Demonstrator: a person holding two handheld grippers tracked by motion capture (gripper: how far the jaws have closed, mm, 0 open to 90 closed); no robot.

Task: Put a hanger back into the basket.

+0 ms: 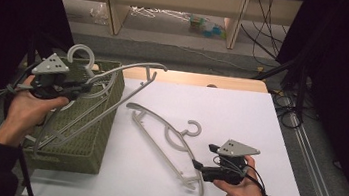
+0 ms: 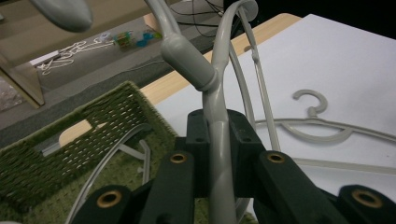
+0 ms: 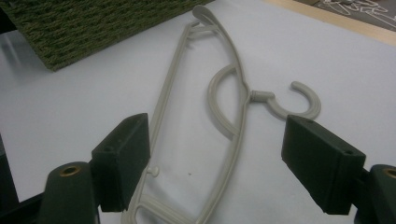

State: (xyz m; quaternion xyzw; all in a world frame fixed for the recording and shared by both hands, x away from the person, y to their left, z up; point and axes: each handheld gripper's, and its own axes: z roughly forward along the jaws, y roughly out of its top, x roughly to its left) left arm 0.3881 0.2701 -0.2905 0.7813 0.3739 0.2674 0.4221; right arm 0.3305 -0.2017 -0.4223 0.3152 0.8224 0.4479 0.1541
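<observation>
Left claw (image 1: 83,87), at the left of the high view, clamped tight on a grey hanger (image 1: 130,75) near its neck, held above a green woven basket (image 1: 100,134) at the table's left edge. More hangers (image 2: 116,158) lying inside that basket. Right claw (image 1: 198,165), lower right of centre, spread wide over the white table (image 1: 240,116), gripping nothing. Second grey hanger (image 1: 167,137) flat on the table between those open jaws in the right gripper view, hook (image 3: 299,100) toward the right, pads (image 3: 123,158) clear of it.
</observation>
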